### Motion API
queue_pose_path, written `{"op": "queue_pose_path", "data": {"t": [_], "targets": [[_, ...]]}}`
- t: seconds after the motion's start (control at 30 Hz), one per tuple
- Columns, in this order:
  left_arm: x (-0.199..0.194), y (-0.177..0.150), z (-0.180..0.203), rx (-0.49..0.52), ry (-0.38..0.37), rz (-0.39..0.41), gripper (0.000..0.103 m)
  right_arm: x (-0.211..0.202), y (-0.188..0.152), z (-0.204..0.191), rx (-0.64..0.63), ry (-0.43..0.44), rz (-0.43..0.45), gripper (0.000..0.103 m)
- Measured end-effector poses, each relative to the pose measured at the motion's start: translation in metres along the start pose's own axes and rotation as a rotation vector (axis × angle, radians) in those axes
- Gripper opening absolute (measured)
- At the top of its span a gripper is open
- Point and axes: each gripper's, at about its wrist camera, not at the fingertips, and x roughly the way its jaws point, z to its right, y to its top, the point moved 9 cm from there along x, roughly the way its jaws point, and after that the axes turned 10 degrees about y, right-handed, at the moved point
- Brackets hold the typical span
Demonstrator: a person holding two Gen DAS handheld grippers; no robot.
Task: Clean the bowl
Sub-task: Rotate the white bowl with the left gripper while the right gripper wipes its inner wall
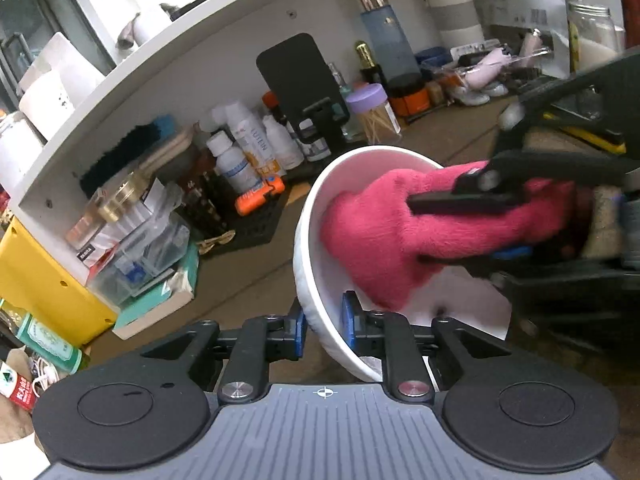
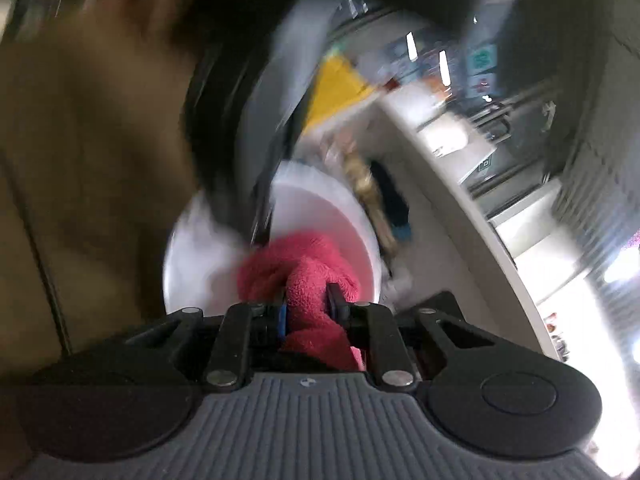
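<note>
One bowl (image 1: 320, 216) pinched at rim in left gripper (image 1: 323, 320); one cloth (image 1: 384, 236) clamped in right gripper (image 2: 306, 306), inside bowl

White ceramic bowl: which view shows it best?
The left wrist view: the white ceramic bowl is sharp, its rim pinched in the left claw, the pink fluffy cloth inside. The right wrist view shows it motion-blurred and partly hidden.

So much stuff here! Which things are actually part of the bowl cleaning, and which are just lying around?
In use:
white bowl, clamped at its rim by the left gripper
pink cloth, held inside it by the right gripper

Just lying about:
white pill bottles
toothpick jar
black phone stand
</note>
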Motion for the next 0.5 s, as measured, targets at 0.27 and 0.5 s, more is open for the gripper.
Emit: {"op": "queue_pose_path", "data": {"t": [0.27,0.5], "targets": [[-0.001,0.000,0.005,-0.055,-0.019,0.005,0.040,0.010,-0.026,0.043,0.765,0.363,0.006,0.021],[0.014,-0.014,0.001,-0.362,0.025,-0.019,0.074,0.014,-0.063,0.056,1.253,0.518,0.109,0.021]]}}
